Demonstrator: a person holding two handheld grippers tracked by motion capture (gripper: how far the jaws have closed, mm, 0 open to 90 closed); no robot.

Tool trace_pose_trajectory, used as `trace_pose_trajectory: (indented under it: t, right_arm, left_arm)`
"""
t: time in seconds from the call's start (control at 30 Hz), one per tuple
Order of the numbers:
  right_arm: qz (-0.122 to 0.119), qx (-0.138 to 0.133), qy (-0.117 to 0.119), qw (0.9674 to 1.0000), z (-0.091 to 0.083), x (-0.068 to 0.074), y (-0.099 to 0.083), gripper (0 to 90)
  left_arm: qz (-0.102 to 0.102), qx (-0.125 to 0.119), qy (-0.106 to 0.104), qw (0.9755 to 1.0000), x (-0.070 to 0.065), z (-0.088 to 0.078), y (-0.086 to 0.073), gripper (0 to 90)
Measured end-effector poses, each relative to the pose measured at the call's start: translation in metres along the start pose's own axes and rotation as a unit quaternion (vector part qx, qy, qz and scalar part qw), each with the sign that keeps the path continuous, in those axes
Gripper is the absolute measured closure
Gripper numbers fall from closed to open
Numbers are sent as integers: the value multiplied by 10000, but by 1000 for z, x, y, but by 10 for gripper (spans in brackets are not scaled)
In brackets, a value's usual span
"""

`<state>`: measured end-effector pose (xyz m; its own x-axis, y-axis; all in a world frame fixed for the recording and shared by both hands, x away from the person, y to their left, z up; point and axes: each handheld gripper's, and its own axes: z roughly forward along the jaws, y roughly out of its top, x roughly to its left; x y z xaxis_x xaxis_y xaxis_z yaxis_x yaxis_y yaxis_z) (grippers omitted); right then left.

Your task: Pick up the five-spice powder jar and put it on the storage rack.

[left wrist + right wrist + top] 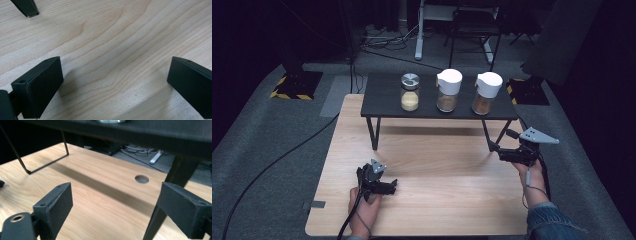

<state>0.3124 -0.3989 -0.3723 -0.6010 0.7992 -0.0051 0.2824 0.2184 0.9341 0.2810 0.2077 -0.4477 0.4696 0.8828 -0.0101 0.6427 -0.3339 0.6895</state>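
Nearest the high view's lens, the left gripper rests on the pale wooden desk at seven o'clock; the right gripper hangs at four o'clock, just beside the black low shelf bearing three glass spice jars, probably its target. Left gripper view: jaws spread, empty, over bare wood. Right gripper view: jaws spread, empty, aimed under the shelf.

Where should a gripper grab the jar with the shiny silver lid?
Probably round the glass body of the jar with the silver lid, coming in level from the front edge of the black shelf. It stands upright, its sides look straight, and the neighbouring jar stands apart, leaving room for jaws.
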Motion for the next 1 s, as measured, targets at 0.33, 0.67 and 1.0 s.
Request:
trace_pose_trajectory:
  t: [0.33, 0.67, 1.0]
  right_arm:
    - [33, 320, -75, 9995, -1, -3, -25, 116]
    - [77, 585, -135, 9982, 4, -2, -42, 116]
    - [73, 812, -179, 9965, 10, 1, -58, 116]
  left_arm:
    - [1, 1, 0, 10000, 0, 0, 0, 3]
    - [0, 0, -1, 10000, 0, 0, 0, 3]
    - [0, 1, -1, 10000, 0, 0, 0, 3]
